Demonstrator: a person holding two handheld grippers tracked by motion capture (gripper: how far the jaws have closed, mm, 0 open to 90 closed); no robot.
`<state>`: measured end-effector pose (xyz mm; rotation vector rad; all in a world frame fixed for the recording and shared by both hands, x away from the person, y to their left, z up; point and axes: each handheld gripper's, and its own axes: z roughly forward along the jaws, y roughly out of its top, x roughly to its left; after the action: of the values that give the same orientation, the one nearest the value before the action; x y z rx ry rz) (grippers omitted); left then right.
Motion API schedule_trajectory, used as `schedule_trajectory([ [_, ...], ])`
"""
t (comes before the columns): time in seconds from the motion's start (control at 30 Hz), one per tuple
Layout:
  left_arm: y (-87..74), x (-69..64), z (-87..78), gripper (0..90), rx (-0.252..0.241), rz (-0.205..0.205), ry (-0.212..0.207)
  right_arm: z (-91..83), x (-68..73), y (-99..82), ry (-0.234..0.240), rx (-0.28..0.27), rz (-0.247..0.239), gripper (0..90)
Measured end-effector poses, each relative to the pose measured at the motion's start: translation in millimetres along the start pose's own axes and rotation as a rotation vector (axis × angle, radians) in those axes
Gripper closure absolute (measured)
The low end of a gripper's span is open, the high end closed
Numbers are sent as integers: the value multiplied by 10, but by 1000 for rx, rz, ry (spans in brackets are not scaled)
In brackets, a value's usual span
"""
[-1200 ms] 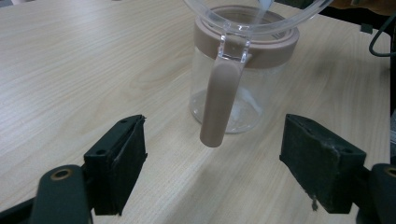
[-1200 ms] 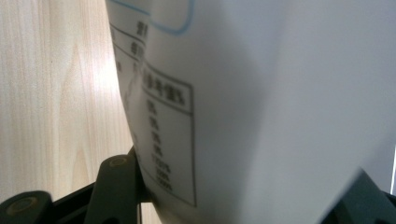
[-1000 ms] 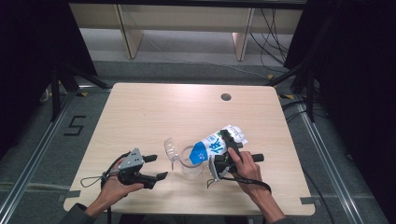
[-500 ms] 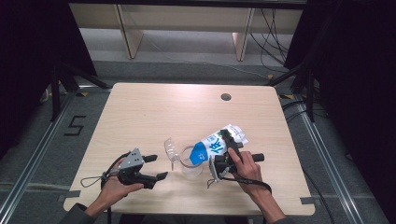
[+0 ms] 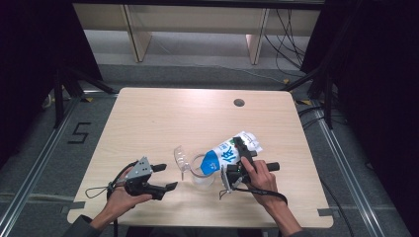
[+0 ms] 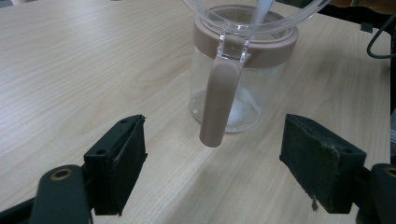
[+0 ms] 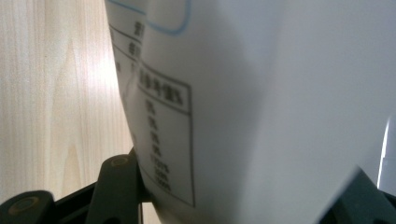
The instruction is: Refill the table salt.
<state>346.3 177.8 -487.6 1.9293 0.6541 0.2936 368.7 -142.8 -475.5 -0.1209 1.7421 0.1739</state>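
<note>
Tilting over a clear jar (image 5: 201, 173) near the front edge of the wooden surface (image 5: 163, 118), a milk carton (image 5: 232, 153) sits clamped in the right gripper's (image 5: 241, 163) jaws; the left gripper (image 5: 163, 177) rests beside, jaws apart and empty.

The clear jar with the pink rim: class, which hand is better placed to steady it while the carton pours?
Left. Its open tool faces the jar and its handle, empty. The right tool already grips the tilted carton.

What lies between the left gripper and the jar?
Bare tabletop: in the left gripper view, the left gripper stands open short of the jar, whose handle faces it.
</note>
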Motion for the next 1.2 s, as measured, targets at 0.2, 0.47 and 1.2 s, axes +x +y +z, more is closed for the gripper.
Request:
schedule_trajectory([
  [0.2,0,-1,1,217,0,0,0,-7,-1,-2,-3,5,0,473],
  [0.47,0,-1,2,217,0,0,0,3,-44,2,-17,-21,-71,474],
  [1.2,-1,-1,6,217,-3,1,-7,-22,-39,-5,-19,19,-87,478],
])
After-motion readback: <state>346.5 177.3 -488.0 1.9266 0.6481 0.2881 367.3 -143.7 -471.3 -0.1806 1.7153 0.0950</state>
